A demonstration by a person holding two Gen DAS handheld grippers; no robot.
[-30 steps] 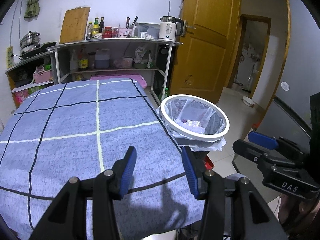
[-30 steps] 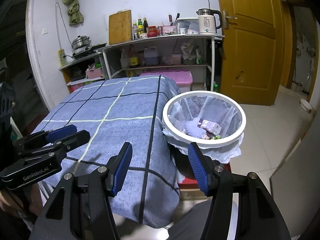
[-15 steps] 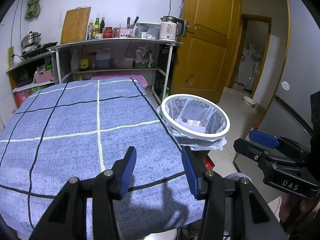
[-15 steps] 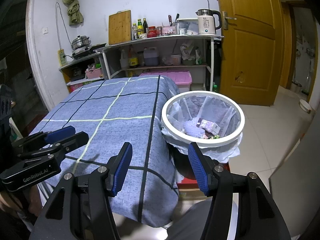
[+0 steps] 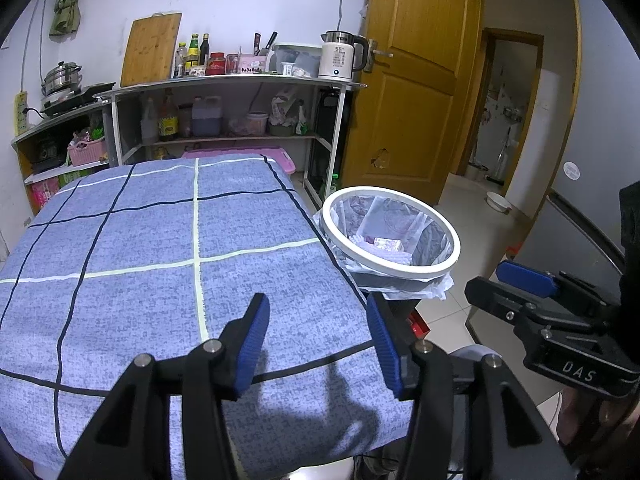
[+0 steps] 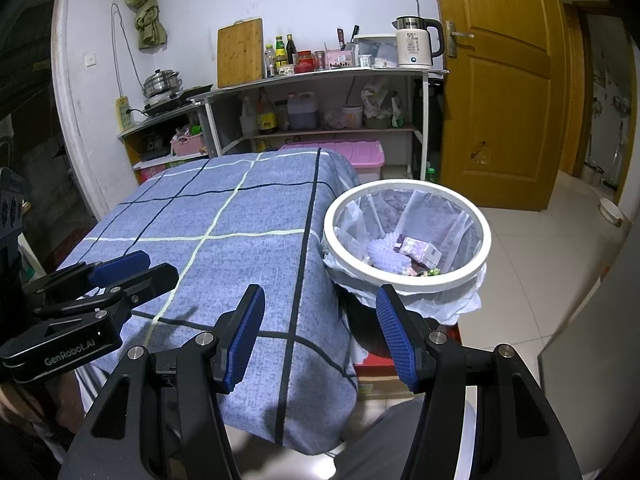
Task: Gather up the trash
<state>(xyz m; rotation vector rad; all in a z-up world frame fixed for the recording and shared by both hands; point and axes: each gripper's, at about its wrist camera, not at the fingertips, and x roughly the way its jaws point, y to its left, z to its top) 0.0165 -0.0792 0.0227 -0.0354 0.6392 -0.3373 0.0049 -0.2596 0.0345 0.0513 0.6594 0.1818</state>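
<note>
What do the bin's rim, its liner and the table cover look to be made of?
Bin rim: probably plastic, smooth glossy white ring. Liner: thin translucent plastic film, creased, with its edge bunched below the rim. Table cover: woven fabric, matt mottled blue with dark and pale lines, draping softly over the table edge.

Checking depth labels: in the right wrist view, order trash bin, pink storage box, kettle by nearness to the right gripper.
From the right gripper:
1. Trash bin, just ahead to the right, beside the table.
2. Pink storage box, on the floor beyond the table's far end.
3. Kettle, atop the shelf by the door.
</note>
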